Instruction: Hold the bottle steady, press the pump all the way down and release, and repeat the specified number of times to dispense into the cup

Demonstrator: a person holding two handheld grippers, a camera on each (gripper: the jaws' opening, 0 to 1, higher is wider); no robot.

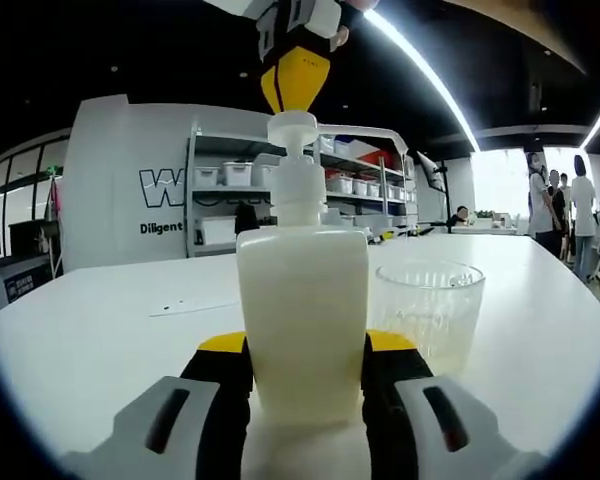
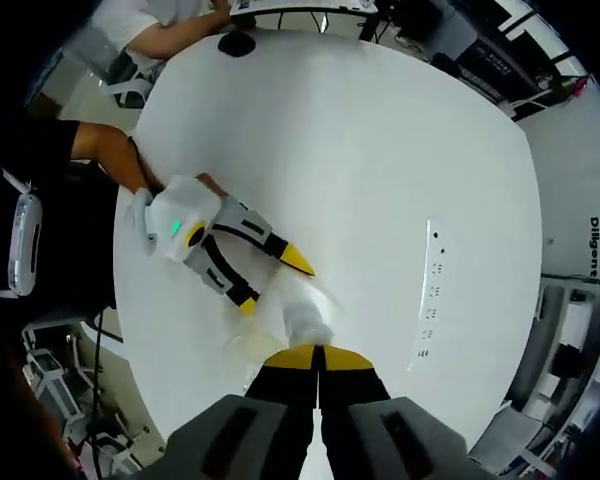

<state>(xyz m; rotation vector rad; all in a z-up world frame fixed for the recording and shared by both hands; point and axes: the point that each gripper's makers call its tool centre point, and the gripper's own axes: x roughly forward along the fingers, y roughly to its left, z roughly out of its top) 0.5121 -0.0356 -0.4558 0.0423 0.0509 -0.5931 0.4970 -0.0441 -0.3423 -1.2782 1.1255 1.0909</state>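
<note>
In the left gripper view, the left claw [image 1: 305,365] clamps a pale cream, flat-sided plastic pump bottle [image 1: 302,320] between its two yellow-tipped black jaws, one on each side of the body. The bottle stands upright on the wide white round desk [image 1: 90,340]. Its white pump head [image 1: 293,128] rises from the neck, and the yellow tips of the right claw [image 1: 295,82] come down from above and rest on top of it. Just beside the bottle, to its right in this view, stands a clear ribbed plastic cup [image 1: 427,310] with a little pale liquid at the bottom. A thin white strip [image 1: 192,306] lies flat on the desk further back to the left. Behind the desk are white shelves with storage bins [image 1: 280,180], and people stand near a bright window [image 1: 565,215].

The right gripper view looks straight down. The right claw [image 2: 318,357] has its jaws drawn together, tips meeting over the pump head [image 2: 306,322]. The left claw [image 2: 276,282] reaches in from the left, held by a person's hand [image 2: 145,205]. The cup [image 2: 255,343] appears faintly beside the right claw.
</note>
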